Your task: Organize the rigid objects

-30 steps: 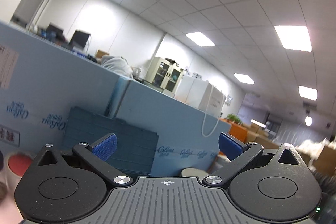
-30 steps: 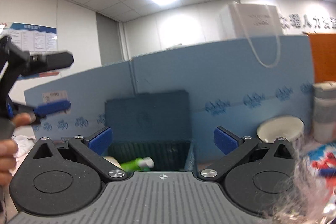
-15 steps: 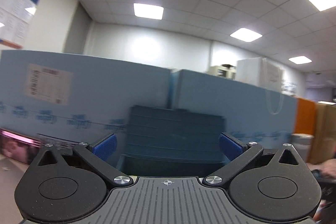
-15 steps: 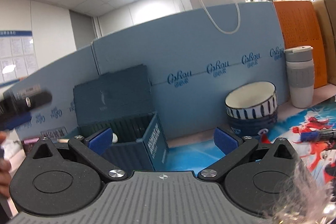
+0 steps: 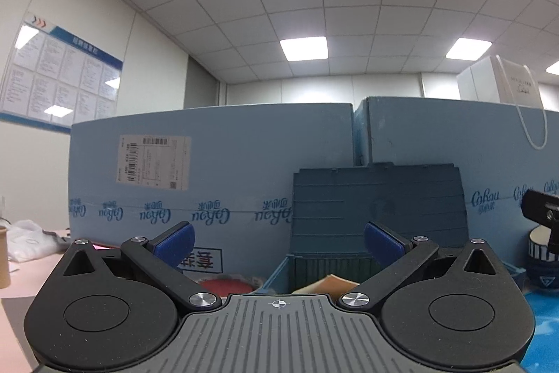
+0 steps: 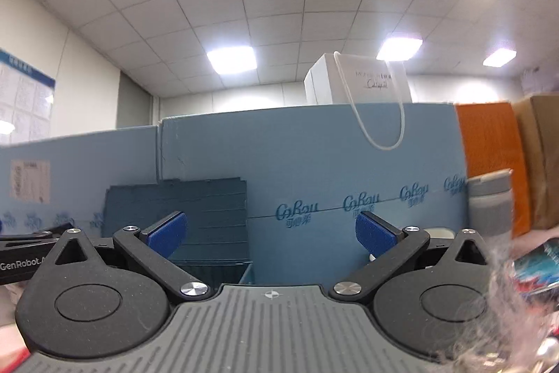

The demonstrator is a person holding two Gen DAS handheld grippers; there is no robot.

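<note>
A dark blue storage box (image 5: 377, 212) with its lid raised stands against blue cartons; it also shows in the right wrist view (image 6: 181, 219). A tan object (image 5: 328, 284) lies inside it. A red round object (image 5: 225, 285) lies left of the box. My left gripper (image 5: 277, 240) is open and empty, held in front of the box and pointing level. My right gripper (image 6: 269, 231) is open and empty, to the right of the box. The other gripper shows at the left edge (image 6: 24, 254) of the right wrist view.
Blue cartons (image 5: 209, 170) form a wall behind. A striped bowl (image 5: 539, 250) stands right of the box. A grey tumbler (image 6: 491, 205), an orange panel (image 6: 489, 156) and a white bag (image 6: 363, 83) are at right. A pink tabletop (image 5: 21, 289) lies at left.
Both cameras have swung: the left now faces the box and cartons squarely; the right has tilted upward, so the bowl is mostly hidden. Both grippers stayed open.
</note>
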